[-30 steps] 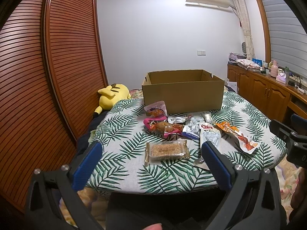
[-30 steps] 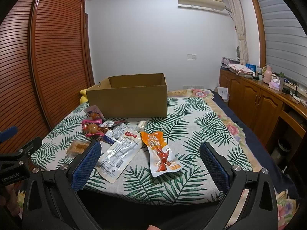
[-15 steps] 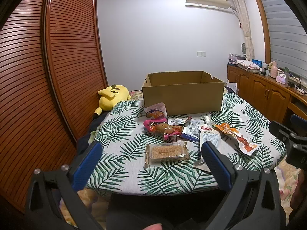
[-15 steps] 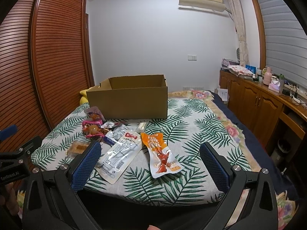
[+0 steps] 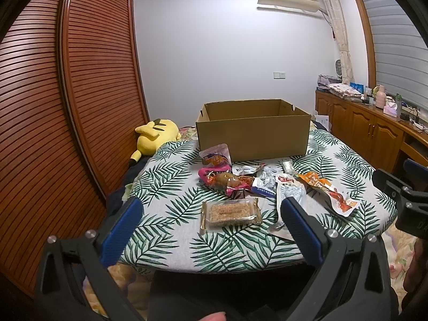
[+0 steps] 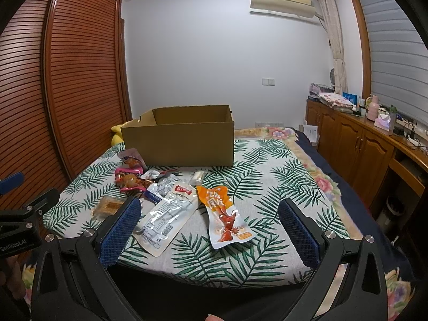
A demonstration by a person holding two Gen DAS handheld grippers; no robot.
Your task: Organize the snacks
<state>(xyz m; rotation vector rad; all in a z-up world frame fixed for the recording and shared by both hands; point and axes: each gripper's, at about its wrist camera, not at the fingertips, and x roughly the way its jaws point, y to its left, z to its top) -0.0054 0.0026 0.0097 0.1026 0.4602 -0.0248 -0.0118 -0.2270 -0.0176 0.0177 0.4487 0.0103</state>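
An open cardboard box (image 5: 252, 136) stands at the back of a leaf-print table (image 5: 171, 200); it also shows in the right wrist view (image 6: 179, 144). Several snack packets lie in front of it: a clear-wrapped brown cake (image 5: 230, 212), a pink packet (image 5: 227, 183), a white packet (image 6: 167, 214) and an orange packet (image 6: 223, 212). My left gripper (image 5: 211, 230) is open and empty, just short of the table's near edge before the cake. My right gripper (image 6: 211, 227) is open and empty, near the white and orange packets.
A yellow plush toy (image 5: 156, 135) lies at the table's far left by the slatted wooden wardrobe (image 5: 67, 107). A wooden sideboard (image 6: 361, 144) with clutter runs along the right wall. The other gripper shows at each view's edge (image 5: 406, 195).
Both views have shifted slightly, with the table and snacks a little lower in frame. Both grippers stay open; no snack has moved.
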